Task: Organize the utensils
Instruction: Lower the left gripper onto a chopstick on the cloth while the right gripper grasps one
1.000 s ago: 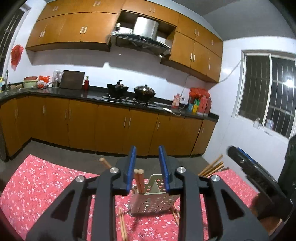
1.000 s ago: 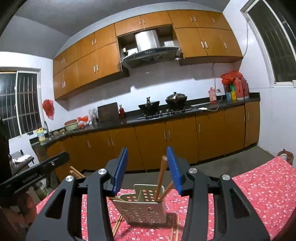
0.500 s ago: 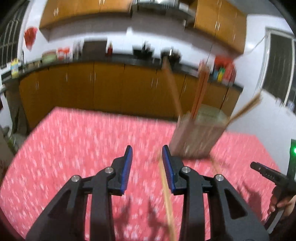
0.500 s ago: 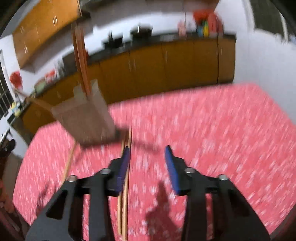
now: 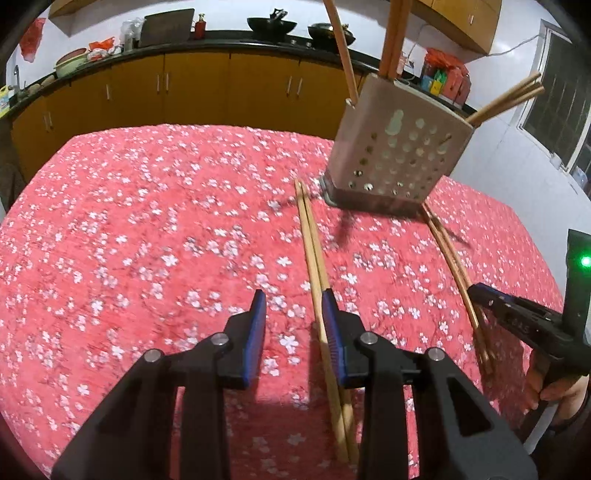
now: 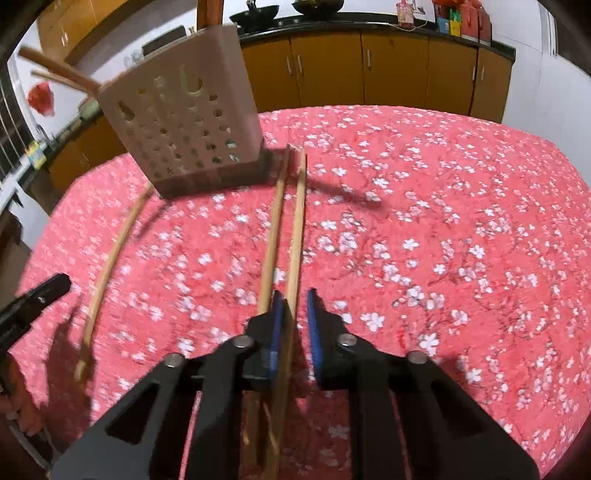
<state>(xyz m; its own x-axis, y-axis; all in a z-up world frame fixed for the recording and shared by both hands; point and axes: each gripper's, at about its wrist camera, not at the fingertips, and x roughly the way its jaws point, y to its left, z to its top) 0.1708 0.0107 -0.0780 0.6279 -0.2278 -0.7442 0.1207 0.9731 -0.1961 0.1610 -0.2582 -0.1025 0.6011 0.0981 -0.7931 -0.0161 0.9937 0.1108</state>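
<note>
holder: one perforated utensil holder (image 5: 397, 162) | chopsticks lying on the surface: four, one pair (image 5: 314, 254) to the left of the holder, one pair (image 5: 452, 266) to its right | chopsticks standing in the holder (image 5: 393, 35): at least five, exact number not clear | tools: two, left tool (image 5: 293, 332) and right tool (image 6: 295, 325)

No text, label or number is sharp enough to read; printing on the right gripper (image 5: 517, 321) is blurred.
</note>
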